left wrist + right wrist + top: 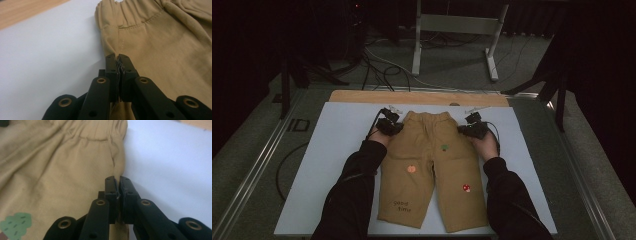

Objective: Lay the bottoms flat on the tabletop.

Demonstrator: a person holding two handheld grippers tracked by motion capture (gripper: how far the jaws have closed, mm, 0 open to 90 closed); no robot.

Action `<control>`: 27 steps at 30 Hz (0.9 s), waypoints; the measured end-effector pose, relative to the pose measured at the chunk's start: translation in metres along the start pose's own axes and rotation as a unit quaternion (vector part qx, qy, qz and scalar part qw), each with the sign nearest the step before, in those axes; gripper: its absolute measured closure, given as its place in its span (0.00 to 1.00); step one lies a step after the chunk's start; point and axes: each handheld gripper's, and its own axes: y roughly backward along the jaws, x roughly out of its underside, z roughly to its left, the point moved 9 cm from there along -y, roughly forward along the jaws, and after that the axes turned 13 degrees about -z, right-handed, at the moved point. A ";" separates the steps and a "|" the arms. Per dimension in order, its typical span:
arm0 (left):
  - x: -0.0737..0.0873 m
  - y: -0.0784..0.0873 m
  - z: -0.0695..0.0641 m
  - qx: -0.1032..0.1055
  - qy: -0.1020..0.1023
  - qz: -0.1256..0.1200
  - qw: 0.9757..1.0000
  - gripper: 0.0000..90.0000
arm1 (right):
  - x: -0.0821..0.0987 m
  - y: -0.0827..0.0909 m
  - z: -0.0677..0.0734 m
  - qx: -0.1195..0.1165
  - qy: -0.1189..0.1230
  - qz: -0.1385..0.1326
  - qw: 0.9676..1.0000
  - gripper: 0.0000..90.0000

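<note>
Your trousers (432,167) lie flat on the white mat (337,150), waistband away from you. Left gripper (117,60) and right gripper (117,181) are each clamped on a side seam below the waistband. The cloth looks light and limp, so it will likely sag; hold at the seams.

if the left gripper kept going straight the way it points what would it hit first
The left gripper is already shut on the side edge of the tan trousers. Straight ahead lies more of that side seam, then the gathered waistband; beyond that, probably the white board.
</note>
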 end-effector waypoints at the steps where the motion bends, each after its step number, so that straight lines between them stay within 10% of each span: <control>1: -0.002 0.001 0.002 -0.006 -0.002 -0.002 1.000 0.99 | -0.002 0.001 -0.002 0.001 0.001 -0.004 1.000 0.96; 15: -0.015 0.003 0.029 -0.018 -0.019 -0.029 0.999 0.98 | -0.028 -0.011 -0.014 0.032 -0.001 -0.041 0.999 0.96; 23: -0.008 -0.009 0.029 -0.016 -0.015 -0.016 1.000 0.97 | -0.018 -0.026 -0.026 0.052 -0.015 -0.012 0.998 0.95; 26: -0.006 -0.010 0.029 -0.019 -0.021 -0.011 1.000 0.90 | -0.016 -0.028 -0.026 0.056 -0.018 -0.007 0.998 0.90; 27: -0.006 -0.010 0.028 -0.019 -0.006 -0.010 1.000 0.79 | -0.016 -0.028 -0.027 0.067 -0.014 -0.013 0.998 0.71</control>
